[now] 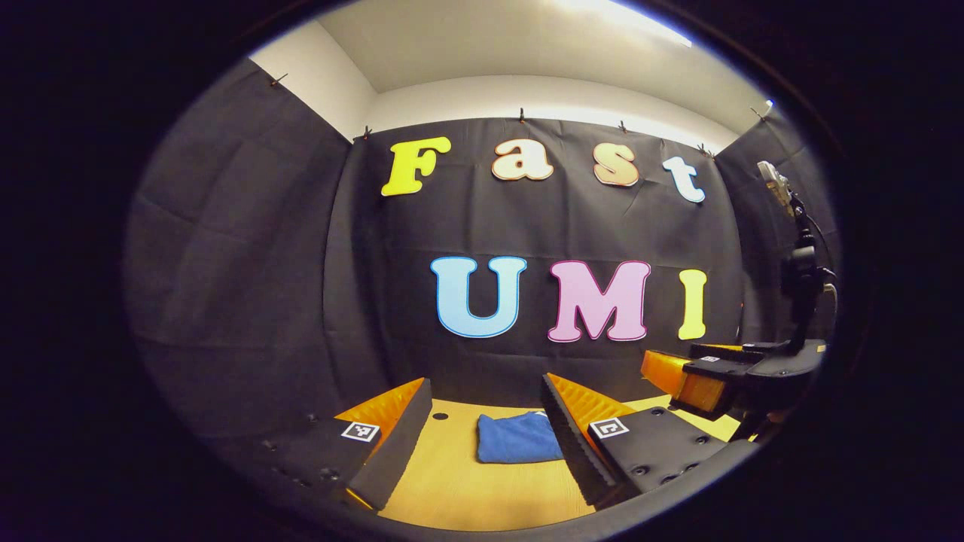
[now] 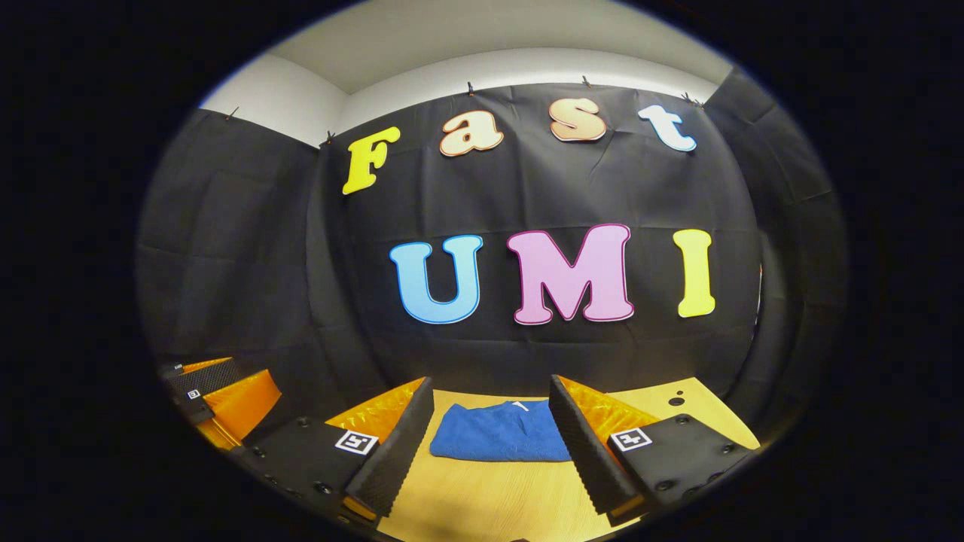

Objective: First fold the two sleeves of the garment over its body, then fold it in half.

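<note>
Garment (image 2: 501, 440) lies folded compact on table (image 2: 482, 497); both grippers (image 1: 486, 440) (image 2: 489, 444) raised clear, fingers apart, empty — task looks finished.

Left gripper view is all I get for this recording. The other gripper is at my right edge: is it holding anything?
Observer: No. The right gripper view shows the right gripper open, with nothing between its fingers.
Operator: Where is the garment from there?
Observer: The folded blue cloth garment lies flat on the light wooden table, ahead of that gripper.
Operator: Any sleeve sticking out?
Observer: None on the part that shows. It is a compact rectangle with a small white tag at its far edge; a finger hides its right end.
</note>
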The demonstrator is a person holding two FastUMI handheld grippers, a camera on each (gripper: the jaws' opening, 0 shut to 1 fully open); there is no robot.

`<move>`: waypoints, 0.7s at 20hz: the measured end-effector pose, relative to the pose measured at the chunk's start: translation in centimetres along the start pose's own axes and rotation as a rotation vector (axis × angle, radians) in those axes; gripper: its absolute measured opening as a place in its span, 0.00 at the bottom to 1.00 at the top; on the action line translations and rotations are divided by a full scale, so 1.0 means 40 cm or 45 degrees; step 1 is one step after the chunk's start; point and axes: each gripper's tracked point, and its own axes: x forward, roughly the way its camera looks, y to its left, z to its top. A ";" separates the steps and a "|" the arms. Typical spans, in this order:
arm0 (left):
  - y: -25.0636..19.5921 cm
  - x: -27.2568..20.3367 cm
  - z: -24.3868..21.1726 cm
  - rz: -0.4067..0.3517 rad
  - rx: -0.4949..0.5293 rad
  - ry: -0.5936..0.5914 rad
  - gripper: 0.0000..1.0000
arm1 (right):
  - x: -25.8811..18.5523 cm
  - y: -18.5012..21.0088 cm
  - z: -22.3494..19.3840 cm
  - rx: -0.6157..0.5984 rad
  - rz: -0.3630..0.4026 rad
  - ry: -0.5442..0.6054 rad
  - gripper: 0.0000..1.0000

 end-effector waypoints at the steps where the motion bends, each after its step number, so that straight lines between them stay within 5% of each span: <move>1: 0.001 0.000 -0.002 -0.002 0.004 0.003 0.82 | -0.002 0.004 0.004 0.001 0.003 -0.003 0.96; 14: 0.015 -0.027 0.000 -0.024 0.060 -0.015 0.84 | -0.005 0.078 0.018 0.041 0.063 0.047 0.96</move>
